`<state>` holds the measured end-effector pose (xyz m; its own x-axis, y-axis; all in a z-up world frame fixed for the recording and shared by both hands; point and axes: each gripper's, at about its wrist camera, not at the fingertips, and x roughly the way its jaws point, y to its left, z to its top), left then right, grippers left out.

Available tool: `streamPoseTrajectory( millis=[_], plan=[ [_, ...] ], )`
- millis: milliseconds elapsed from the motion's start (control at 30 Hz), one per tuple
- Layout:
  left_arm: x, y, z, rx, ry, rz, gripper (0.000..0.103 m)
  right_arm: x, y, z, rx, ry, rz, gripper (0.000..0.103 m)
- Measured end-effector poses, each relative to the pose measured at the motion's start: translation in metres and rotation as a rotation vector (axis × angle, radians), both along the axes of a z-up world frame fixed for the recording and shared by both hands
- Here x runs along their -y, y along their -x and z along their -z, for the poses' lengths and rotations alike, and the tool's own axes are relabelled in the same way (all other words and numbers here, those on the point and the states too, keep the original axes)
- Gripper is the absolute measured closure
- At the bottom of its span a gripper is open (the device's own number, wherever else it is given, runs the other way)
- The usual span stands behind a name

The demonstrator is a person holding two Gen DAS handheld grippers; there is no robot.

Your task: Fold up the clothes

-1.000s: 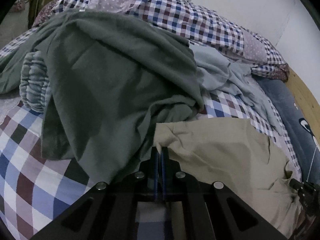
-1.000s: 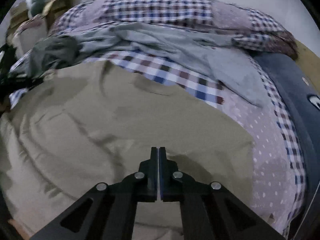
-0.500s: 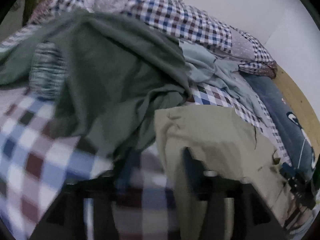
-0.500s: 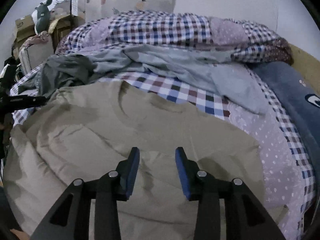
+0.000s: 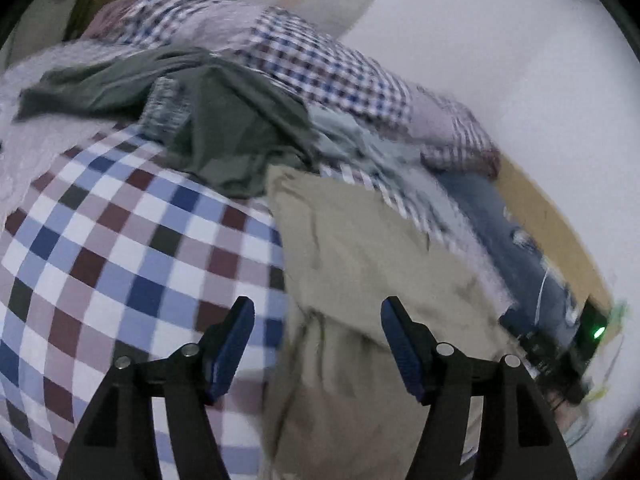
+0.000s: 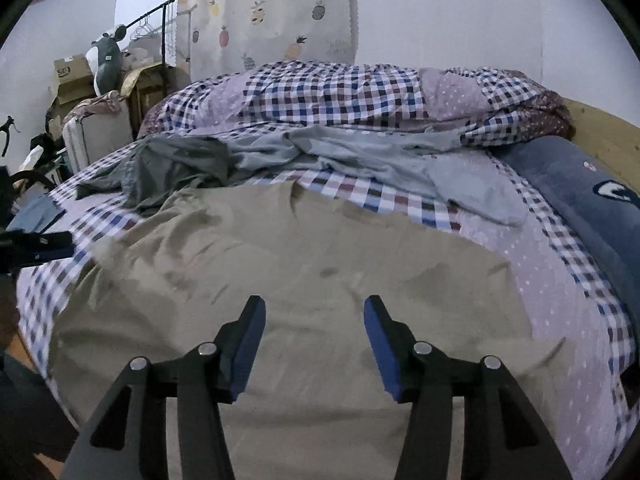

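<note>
This is a home bedroom: a bed with a checked sheet [image 6: 404,200], a bunched quilt [image 6: 332,92] at the far end, a fruit-print curtain [image 6: 268,12] behind, and a clothes rail [image 6: 154,12] with cardboard boxes [image 6: 72,80] far left.

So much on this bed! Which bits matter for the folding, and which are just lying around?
For the folding:
beige cotton garment, spread flat
dark green crumpled garment
pale grey-blue crumpled garment
left gripper and right gripper, both open

Just lying about:
checked quilt
navy plush pillow
cardboard boxes
</note>
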<state>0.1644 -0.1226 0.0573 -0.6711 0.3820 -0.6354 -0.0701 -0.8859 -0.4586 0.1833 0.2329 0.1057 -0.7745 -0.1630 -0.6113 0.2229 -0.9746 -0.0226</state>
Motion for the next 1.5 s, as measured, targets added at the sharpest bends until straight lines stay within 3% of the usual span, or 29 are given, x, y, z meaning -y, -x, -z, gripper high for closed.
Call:
streamPoseTrajectory(
  millis=[133,200,300,367,567,700,833,967,1300,1500],
  plan=[
    [-0.021,0.008,0.003,-0.023,0.056,0.026,0.033,0.01,-0.023,0.006,0.019,-0.001,-0.012,0.048],
    [-0.026,0.011,0.001,-0.052,0.06,0.025,0.033,0.019,-0.032,0.008,0.015,-0.019,-0.028,0.048],
    [-0.027,0.021,0.005,-0.019,0.028,0.028,0.034,0.032,-0.04,0.01,0.0,-0.05,-0.059,0.048],
    [-0.024,0.027,0.008,-0.007,-0.031,0.041,0.037,0.042,-0.04,0.012,-0.01,-0.071,-0.073,0.048],
    [-0.007,0.04,0.007,-0.017,-0.4,0.147,0.037,0.07,-0.032,0.017,-0.046,-0.094,-0.12,0.048],
    [0.003,0.054,0.017,0.052,-0.508,0.156,0.037,0.098,-0.026,0.023,-0.062,-0.124,-0.193,0.048],
    [0.01,0.058,0.027,0.136,-0.436,0.105,0.037,0.126,-0.021,0.028,-0.078,-0.153,-0.266,0.048],
    [0.023,0.052,0.022,0.108,-0.414,0.073,0.037,0.148,-0.015,0.032,-0.089,-0.164,-0.322,0.048],
    [0.025,0.055,0.031,0.146,-0.432,0.071,0.037,0.173,-0.009,0.033,-0.112,-0.136,-0.4,0.048],
    [0.039,0.053,0.035,0.138,-0.506,0.017,0.037,0.204,0.006,0.039,-0.129,-0.152,-0.487,0.05]
  ],
)
